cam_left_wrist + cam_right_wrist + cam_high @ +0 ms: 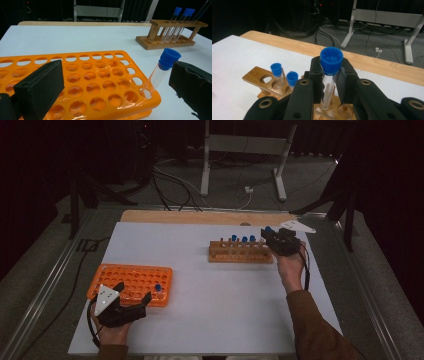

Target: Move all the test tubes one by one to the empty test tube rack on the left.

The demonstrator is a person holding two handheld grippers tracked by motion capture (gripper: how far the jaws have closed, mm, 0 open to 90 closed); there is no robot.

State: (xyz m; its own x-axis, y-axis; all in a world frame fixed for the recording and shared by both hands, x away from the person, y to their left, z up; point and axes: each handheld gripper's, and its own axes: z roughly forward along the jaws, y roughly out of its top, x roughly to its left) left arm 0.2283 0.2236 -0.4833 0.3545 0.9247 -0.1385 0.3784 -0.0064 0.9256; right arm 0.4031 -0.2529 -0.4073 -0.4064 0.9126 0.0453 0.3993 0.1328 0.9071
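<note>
High view: right tool (278,236) at two o'clock on the tabletop (210,320), clenched on a blue-capped tube (268,229) above the wooden rack's (240,252) right end; left tool (131,296) at eight o'clock, jaws released, beside the orange rack (131,281), probably waiting to steady it.

Left gripper view: orange rack (82,82) below the spread jaws; one capped tube (160,71) leans in a corner hole at four o'clock, touching neither jaw; wooden rack (172,35) at one o'clock holds more tubes.

Right gripper view: tube (330,75) gripped upright just under its cap, its foot near a hole in the wooden rack (263,80); upright suits a straight lift; two capped tubes (277,72) wait at nine o'clock.
</note>
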